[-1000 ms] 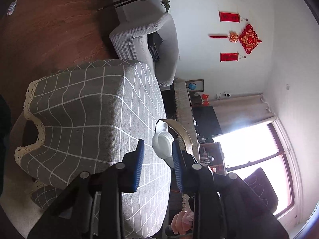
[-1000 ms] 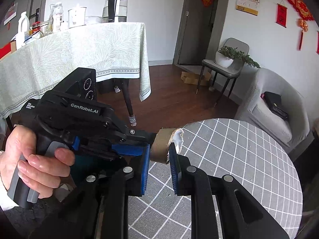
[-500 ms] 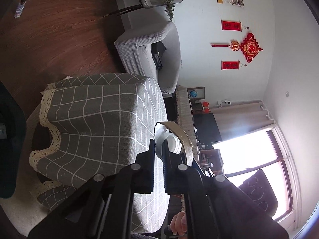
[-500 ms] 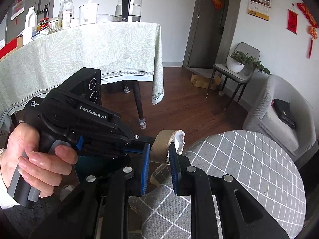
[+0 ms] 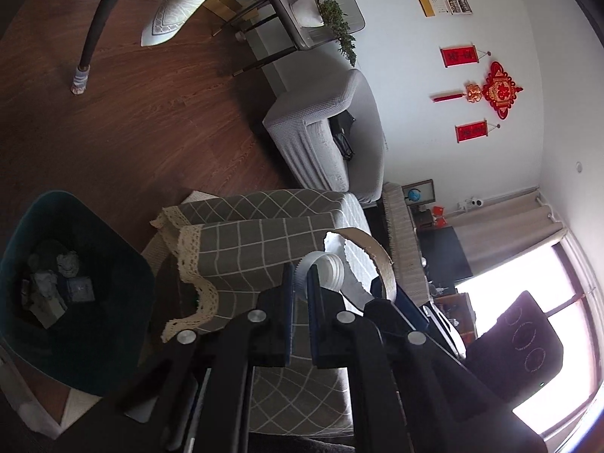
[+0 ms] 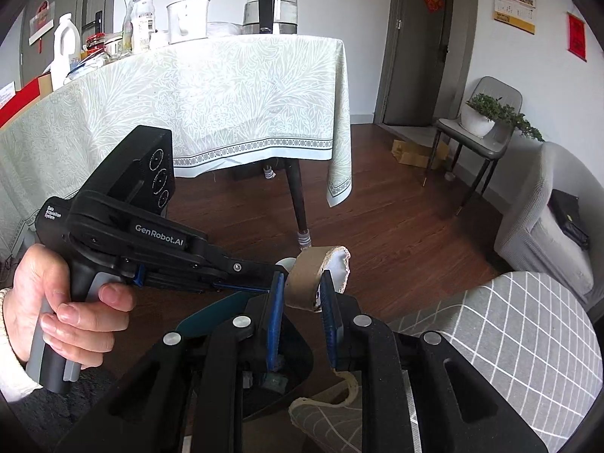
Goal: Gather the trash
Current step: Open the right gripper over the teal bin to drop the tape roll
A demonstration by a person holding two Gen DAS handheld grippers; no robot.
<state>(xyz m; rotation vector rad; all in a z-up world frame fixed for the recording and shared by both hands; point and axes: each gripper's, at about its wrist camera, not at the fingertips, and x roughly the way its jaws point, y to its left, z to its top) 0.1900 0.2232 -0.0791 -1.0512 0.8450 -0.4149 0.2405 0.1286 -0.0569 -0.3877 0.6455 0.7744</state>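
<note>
A person's hand (image 6: pixel 71 302) holds the black left gripper (image 5: pixel 300 287), printed "GenRobot.AI" in white on its side, with smaller print near the handle too small to be sure of. Its blue-padded jaws are pinched together on the rim of a white plastic ring (image 5: pixel 328 270), like an empty tape spool. Just beside it, the right gripper (image 6: pixel 302 294) is clamped on a brown cardboard roll (image 6: pixel 307 279) with torn white paper at its edge. Both pieces of trash are held in the air near the edge of a small desk (image 5: pixel 264 249) draped in grey checked cloth with lace trim. Below and to the left, on the wood floor, stands a dark teal trash bin (image 5: pixel 71 290) holding crumpled scraps. A yellow wall calendar (image 6: pixel 515 5) and red hangings bear writing too small to read.
</note>
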